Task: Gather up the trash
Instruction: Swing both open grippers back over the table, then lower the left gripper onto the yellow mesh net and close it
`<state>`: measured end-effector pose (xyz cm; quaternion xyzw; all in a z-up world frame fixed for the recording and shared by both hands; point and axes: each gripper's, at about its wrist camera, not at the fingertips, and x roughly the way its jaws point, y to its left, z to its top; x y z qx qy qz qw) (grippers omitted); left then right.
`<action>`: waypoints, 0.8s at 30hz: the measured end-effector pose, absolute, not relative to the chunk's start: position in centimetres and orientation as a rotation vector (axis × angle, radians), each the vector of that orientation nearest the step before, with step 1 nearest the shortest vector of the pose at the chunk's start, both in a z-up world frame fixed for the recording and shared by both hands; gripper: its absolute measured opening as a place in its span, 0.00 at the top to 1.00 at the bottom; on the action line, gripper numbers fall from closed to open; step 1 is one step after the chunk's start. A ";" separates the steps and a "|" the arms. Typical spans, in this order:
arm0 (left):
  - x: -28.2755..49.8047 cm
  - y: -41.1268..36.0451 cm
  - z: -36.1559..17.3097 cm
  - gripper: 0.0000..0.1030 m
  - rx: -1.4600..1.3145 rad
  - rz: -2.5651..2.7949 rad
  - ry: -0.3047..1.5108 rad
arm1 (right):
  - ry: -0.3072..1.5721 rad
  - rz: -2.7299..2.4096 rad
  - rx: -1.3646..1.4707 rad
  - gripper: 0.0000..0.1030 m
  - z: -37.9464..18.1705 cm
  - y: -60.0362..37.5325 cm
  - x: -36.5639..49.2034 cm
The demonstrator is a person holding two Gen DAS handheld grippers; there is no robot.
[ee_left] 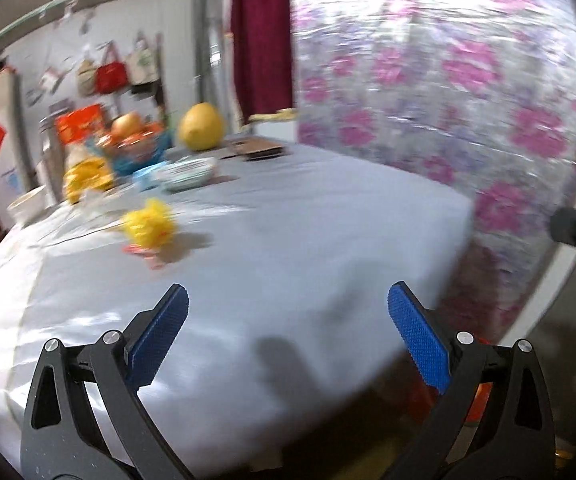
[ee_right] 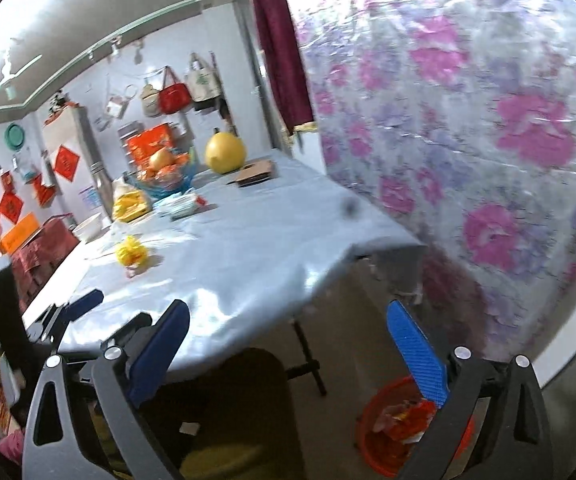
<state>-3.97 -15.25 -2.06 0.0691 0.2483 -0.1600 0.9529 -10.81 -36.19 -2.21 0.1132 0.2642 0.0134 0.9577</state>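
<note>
Hovering over the near part of the table (ee_left: 288,240), the left gripper (ee_left: 288,312) has its blue pads spread wide with nothing between them, which I read as readiness for a pick and not a carry. The right gripper (ee_right: 288,320) hangs back off the table's corner, equally wide and empty, above the floor where a red bin (ee_right: 388,440) sits at about 5 o'clock in its view, already holding some wrappers (a sensible drop point, I judge). The likely trash, a crumpled yellow wrapper (ee_left: 150,226) with a small red scrap (ee_left: 144,251) touching its near side, lies on the cloth at about 10 o'clock from the left gripper, well apart from its pads. Farther back at 11 o'clock stand a fruit bowl (ee_left: 136,148), a yellow pomelo (ee_left: 202,126) and a plate (ee_left: 186,172), probably not trash. A pale, glossy cloth covers the table; a floral curtain (ee_left: 448,80) fills the right, and bags (ee_right: 174,96) hang on the far wall.
</note>
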 end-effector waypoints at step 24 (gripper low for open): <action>13.2 -8.4 -0.6 0.59 0.058 -0.353 0.840 | 0.567 0.228 0.276 0.06 -0.5 -30.2 1.8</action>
